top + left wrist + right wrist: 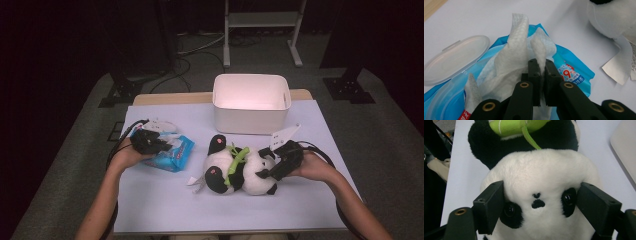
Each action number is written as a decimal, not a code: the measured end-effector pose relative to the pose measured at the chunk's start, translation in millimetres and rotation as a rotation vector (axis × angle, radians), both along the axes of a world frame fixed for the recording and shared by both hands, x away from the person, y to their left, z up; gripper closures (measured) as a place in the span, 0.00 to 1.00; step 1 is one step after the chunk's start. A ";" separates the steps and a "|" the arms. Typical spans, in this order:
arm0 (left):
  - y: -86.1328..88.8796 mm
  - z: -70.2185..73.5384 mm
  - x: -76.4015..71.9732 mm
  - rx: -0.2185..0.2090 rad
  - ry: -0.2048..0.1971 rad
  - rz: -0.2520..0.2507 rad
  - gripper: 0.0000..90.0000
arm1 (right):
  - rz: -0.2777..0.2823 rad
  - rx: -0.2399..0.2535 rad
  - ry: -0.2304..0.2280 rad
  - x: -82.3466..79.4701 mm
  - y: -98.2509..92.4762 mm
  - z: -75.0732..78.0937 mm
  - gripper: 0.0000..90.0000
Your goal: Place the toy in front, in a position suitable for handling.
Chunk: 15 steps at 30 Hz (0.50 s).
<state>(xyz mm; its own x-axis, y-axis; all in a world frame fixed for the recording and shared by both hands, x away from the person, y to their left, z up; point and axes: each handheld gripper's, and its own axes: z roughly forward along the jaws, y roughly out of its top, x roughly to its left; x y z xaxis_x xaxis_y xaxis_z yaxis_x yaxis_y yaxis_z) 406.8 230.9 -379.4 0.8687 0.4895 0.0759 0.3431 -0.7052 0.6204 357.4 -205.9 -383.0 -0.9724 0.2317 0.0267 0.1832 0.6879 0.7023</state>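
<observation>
I have the left gripper [540,72] closed on a white wet wipe [524,50], with its jaws together and only the thin fold of the sheet between them. The wipe comes out of the blue wipe pack [172,152], which lies on the left part of the table [165,210], and the clear flip lid [454,60] of the pack stands open beside it. The sheet rises from the pack opening and goes away from my jaws, so its long axis runs along the same line as the gripper. I judge that the coming move depends on this: the pull must follow this line, away from the pack, otherwise the sheet can tear or the light pack can lift together with it.

My right gripper [541,202] is on the head of the plush panda [240,170], one jaw at each side of the face near the eyes. The jaws are wide apart but they press into the fur, so I read this as a grip on the toy. The panda lies on its back in the middle of the table, in front of the white bin [251,102]. The pack is just beside my left hand [127,155], and well apart from the right one.
</observation>
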 end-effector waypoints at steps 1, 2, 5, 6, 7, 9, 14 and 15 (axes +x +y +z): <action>0.0 0.0 0.0 0.000 0.000 0.000 0.97 | 0.000 0.000 0.000 0.0 0.0 0.0 0.25; -0.2 1.2 0.0 -0.001 0.007 -0.006 0.97 | 0.002 0.001 -0.002 0.3 -0.1 -0.1 0.24; 0.3 5.6 -1.3 -0.025 0.018 -0.030 0.97 | 0.002 0.004 -0.004 0.3 -0.4 -0.3 0.24; 0.5 7.3 -2.4 -0.045 0.020 -0.042 0.97 | 0.003 0.004 -0.005 0.3 -0.5 -0.4 0.24; 0.3 9.2 -3.7 -0.059 0.030 -0.051 0.97 | 0.003 0.004 -0.005 0.3 -0.5 -0.4 0.24; -0.9 12.6 -6.5 -0.081 0.037 -0.074 0.97 | 0.004 0.006 -0.004 0.6 -0.6 -0.5 0.24; -8.1 20.5 -12.8 -0.108 0.064 -0.134 0.97 | 0.007 -0.006 -0.009 0.5 0.5 0.7 0.24; -14.0 24.2 -16.1 -0.123 0.069 -0.161 0.97 | 0.005 -0.007 -0.008 0.4 0.7 0.8 0.24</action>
